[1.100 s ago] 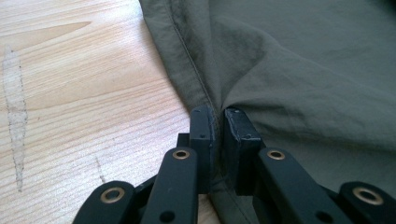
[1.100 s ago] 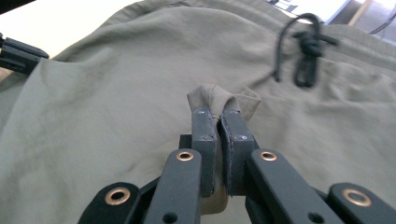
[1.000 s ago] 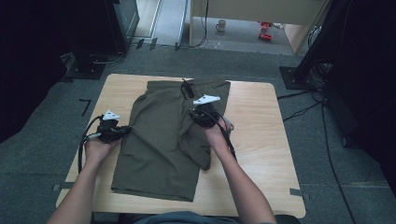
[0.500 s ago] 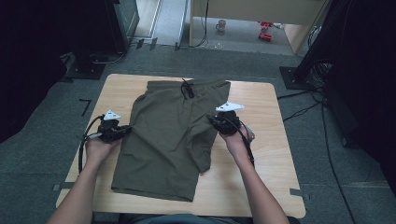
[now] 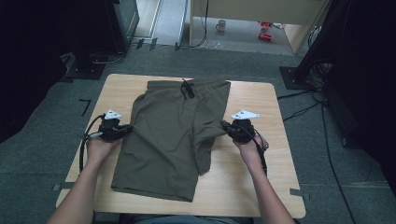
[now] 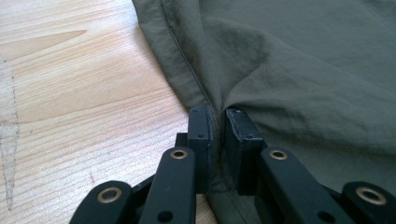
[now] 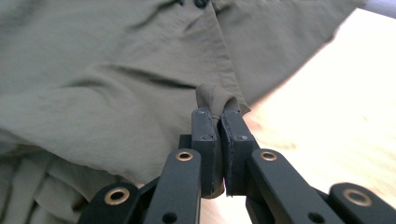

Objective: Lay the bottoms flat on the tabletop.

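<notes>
Olive-green shorts (image 5: 173, 140) lie on the wooden table (image 5: 275, 186), waistband and black drawstring (image 5: 188, 88) at the far side. My left gripper (image 5: 125, 131) is shut on the shorts' left side seam; the left gripper view shows the fabric (image 6: 299, 79) pinched between the jaws of the left gripper (image 6: 218, 116). At the shorts' right edge my right gripper (image 5: 226, 127) is shut on a bunched fold of cloth, which pokes up above the tips of the right gripper (image 7: 219, 114) as a fold (image 7: 212, 95). The right leg is folded inward over the middle.
The table has bare wood on the left (image 6: 79, 107) and right (image 7: 336, 107) of the shorts. Grey carpet (image 5: 327, 154) surrounds it, with cables (image 5: 303, 109) at the right and dark equipment stands (image 5: 93, 70) at the back left.
My right gripper has moved right and toward the near side, pulling the shorts' right edge outward and spreading the cloth. The left gripper has stayed in place on the left seam.
</notes>
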`<state>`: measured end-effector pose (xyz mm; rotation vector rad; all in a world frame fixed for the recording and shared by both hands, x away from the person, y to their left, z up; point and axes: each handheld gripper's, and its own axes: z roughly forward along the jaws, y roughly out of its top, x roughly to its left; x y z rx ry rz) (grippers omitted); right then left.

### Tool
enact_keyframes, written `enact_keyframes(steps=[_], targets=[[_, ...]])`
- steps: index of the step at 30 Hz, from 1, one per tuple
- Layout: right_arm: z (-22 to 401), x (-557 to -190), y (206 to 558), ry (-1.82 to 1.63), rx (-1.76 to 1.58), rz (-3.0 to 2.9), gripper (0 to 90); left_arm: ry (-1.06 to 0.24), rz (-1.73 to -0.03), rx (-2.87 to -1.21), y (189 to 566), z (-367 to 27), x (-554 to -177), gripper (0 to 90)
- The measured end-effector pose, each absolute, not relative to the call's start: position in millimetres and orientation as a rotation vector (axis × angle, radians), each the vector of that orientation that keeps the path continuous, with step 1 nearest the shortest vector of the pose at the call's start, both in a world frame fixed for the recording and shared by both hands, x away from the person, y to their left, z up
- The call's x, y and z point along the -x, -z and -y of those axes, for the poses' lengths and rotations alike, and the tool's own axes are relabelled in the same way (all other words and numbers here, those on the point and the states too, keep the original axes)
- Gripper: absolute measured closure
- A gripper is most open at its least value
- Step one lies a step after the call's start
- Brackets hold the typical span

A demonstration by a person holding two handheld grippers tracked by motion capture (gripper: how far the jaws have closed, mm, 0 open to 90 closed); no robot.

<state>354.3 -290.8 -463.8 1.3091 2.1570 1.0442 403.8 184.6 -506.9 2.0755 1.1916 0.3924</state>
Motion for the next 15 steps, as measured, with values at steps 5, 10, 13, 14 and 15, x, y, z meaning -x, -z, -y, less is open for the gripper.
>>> enact_keyframes(steps=[5, 10, 13, 14, 15], targets=[[308, -345, 473, -1.051, -1.365, -2.131, 85.1, -0.391, -1.192, -2.079, 507, -184, -404, 80.7], [323, -338, 482, -1.013, -1.394, -2.130, 85.1, -0.382, -1.204, -2.078, 506, -187, -405, 80.6], [332, -332, 487, -1.010, -1.427, -2.125, 85.1, -0.367, -1.213, -2.073, 506, -189, -406, 83.7], [334, -330, 489, -1.003, -1.434, -2.125, 85.1, -0.373, -1.210, -2.078, 506, -190, -406, 84.0], [337, -327, 491, -0.993, -1.432, -2.127, 85.0, -0.381, -1.212, -2.082, 505, -190, -406, 84.2]])
